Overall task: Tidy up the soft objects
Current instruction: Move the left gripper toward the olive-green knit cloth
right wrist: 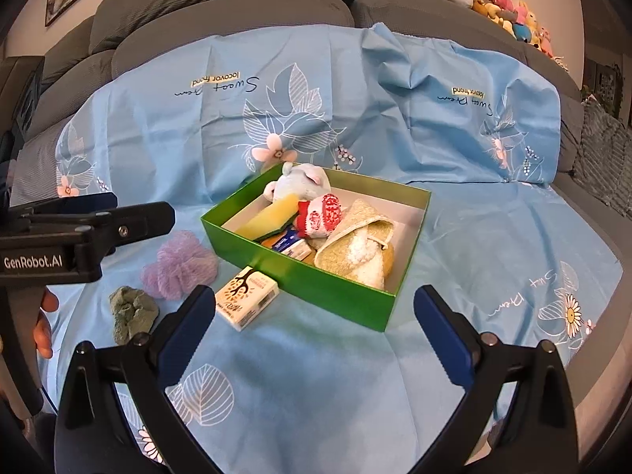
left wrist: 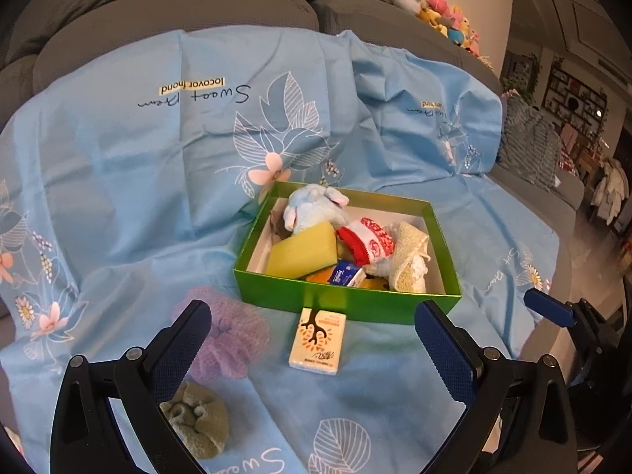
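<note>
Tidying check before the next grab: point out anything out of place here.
Three soft items lie on the blue sheet outside the green box: a purple mesh pouf, a crumpled green cloth and a tissue pack touching the box's front wall. Inside, things are piled unevenly. Nothing looks damaged.

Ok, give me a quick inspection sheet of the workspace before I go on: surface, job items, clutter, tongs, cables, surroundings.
Surface: blue floral sheet spread over a grey sofa, wrinkled.
Job's things: green box holds a blue plush toy, yellow sponge, red-white sock, beige loofah mitt and small packets. Outside it: tissue pack touching the box front, purple mesh pouf, green cloth ball.
Clutter: nothing seen.
Tongs: left tongs and right tongs both open, empty.
Cables: nothing seen.
Surroundings: plush toy pile on the sofa back, shelving far right.
</note>
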Motion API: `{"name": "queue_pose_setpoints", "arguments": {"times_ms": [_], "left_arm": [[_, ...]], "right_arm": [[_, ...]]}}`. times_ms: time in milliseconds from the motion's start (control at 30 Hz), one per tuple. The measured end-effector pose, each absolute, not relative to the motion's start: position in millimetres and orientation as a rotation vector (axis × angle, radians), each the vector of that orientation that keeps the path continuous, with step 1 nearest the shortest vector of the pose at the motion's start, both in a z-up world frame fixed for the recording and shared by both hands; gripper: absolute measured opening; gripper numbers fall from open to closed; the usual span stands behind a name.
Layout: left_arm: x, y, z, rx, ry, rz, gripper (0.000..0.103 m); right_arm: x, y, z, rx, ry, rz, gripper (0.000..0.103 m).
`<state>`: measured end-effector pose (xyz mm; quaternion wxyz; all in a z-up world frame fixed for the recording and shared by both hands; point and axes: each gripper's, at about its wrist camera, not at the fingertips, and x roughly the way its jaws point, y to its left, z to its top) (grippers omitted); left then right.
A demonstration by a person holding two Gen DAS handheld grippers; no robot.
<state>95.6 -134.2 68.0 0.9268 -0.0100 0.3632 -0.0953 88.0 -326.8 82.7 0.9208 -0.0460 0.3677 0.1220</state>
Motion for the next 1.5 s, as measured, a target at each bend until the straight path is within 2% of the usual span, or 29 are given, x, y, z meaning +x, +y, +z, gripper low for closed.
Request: {"name": "queue_pose_setpoints", "arguments": {"times_ms": [400, 767, 933, 1300, 1433, 1500], "left_arm": [[64, -129, 58, -0.022, 0.734, -0.187, 0.103], [38, -43, 36, -0.133, 0.782, -0.103, 0.103], [32, 0, 6, -0.214, 0.848, -0.05, 0.103], [62, 18, -55, -0.248, 0.994, -0.094, 0.103], [75, 23, -68, -0.243, 1.005, -0.131, 0.102], [81, 24, -70, -0.237, 1.004, -0.162, 0.098]], "right_arm": [[62, -324, 88, -0.092, 0.754, 0.244, 0.101], [39, -285, 60, -0.115, 0.828, 0.361, 0.102], [36, -255, 43, -0.127, 0.869, 0.45, 0.101], [38, -187, -6, -0.123, 0.976, 0.601, 0.101], [45, -165, -22, -0.128, 0.998, 0.635, 0.099], [53, -155, -30, -0.118, 1.01, 0.64, 0.093]]}}
